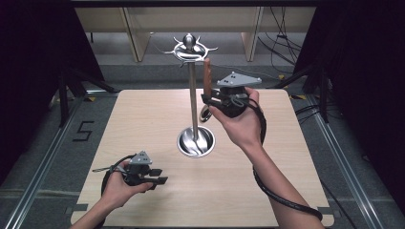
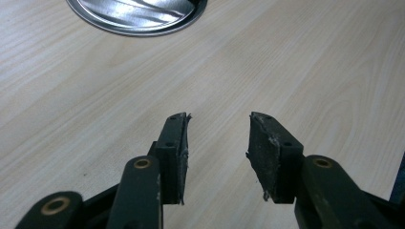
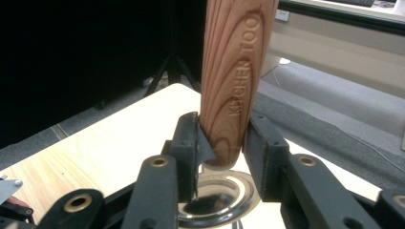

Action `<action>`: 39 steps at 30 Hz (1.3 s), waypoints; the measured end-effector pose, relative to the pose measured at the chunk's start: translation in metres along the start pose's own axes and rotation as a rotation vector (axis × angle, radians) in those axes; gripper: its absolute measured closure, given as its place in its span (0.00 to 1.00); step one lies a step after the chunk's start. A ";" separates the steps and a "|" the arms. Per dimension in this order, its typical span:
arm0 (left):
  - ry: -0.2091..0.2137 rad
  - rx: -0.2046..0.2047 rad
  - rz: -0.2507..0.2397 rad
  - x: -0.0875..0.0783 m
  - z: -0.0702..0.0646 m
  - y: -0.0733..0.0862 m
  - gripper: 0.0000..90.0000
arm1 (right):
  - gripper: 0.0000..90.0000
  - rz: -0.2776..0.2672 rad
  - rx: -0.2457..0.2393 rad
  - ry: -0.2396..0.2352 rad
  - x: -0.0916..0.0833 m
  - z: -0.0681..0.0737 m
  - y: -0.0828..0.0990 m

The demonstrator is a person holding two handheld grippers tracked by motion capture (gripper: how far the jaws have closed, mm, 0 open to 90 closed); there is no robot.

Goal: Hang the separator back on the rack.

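The wooden handle [image 3: 236,71] stands upright, long axis vertical, free end up, beside the metal stand [image 1: 193,95]. The raised right gripper [image 1: 210,101] clamps its lower end between 2 jaws. The left gripper [image 1: 160,176] rests low over the table [image 1: 143,119], jaws apart, empty.

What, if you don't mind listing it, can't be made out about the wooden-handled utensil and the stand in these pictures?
- Wooden handle: right gripper view, top cut off by the frame edge.
- Utensil's metal end: high view, mostly hidden behind the right gripper and stand pole; its type is unclear.
- Hooks: high view, too small to count.
- Stand base: left gripper view, cut off at the top.
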State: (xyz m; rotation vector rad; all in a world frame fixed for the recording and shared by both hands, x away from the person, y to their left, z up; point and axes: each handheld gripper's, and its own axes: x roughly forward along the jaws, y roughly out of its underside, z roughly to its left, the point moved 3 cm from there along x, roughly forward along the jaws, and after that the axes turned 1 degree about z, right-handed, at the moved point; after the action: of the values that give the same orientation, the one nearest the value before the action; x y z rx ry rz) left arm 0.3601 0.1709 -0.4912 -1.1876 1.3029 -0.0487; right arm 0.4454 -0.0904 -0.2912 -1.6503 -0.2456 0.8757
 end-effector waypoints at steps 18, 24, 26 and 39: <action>-0.005 -0.001 0.001 0.000 0.001 0.000 0.64 | 0.50 -0.032 -0.071 -0.016 -0.025 -0.010 0.004; -0.012 0.007 0.008 0.000 0.002 0.001 0.63 | 0.49 -0.012 -0.071 -0.009 -0.041 -0.018 0.011; -0.013 0.007 0.008 0.000 0.002 0.001 0.63 | 0.49 -0.002 -0.087 0.003 -0.046 -0.022 0.014; -0.037 -0.011 -0.005 -0.001 0.004 0.000 0.58 | 0.48 0.038 -0.114 0.055 -0.074 -0.040 0.037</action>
State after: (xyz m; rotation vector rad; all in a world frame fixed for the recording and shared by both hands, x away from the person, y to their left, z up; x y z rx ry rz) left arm 0.3624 0.1739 -0.4918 -1.1954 1.2693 -0.0233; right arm 0.4097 -0.1747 -0.2939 -1.7874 -0.2308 0.8572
